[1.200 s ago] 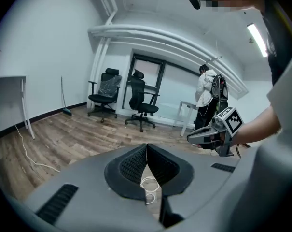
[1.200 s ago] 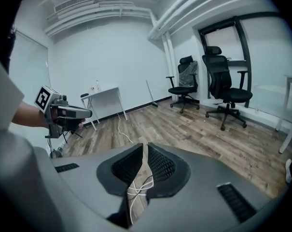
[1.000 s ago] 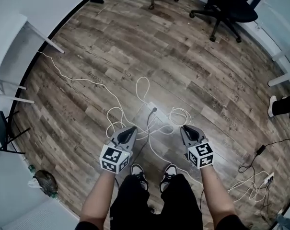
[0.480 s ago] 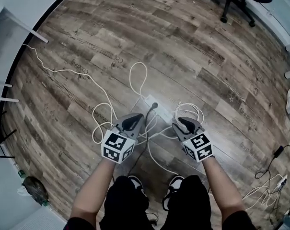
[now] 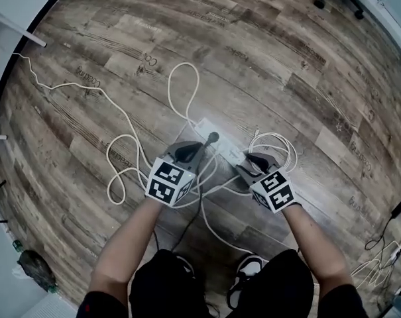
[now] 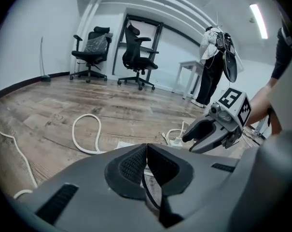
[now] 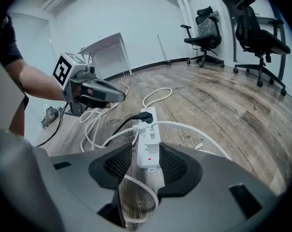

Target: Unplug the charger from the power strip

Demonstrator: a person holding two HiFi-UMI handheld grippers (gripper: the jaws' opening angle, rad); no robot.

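White plastic power strip (image 5: 210,130) lies on the brown wood-plank floor (image 5: 286,65) ahead of the person's feet, among loops of white cable (image 5: 187,78), with a black plug (image 5: 212,138) in it. The left tool (image 5: 195,150) is low at the strip's left side and the right tool (image 5: 250,159) is at its right end.

In the left gripper view, the left tool (image 6: 146,153) has its pads pressed together on nothing. To the right, the right tool (image 6: 188,144) hangs just above the floor with its jaws apart.

In the right gripper view, the right tool (image 7: 146,161) has just been opening and stands wide. The strip's near end, with its red light, lies between the pads, which do not press on it. Farther along the strip (image 7: 149,151) sits the small white charger plug (image 7: 149,131), then the black plug (image 7: 146,115). The left tool (image 7: 121,96) shows closed at the left.
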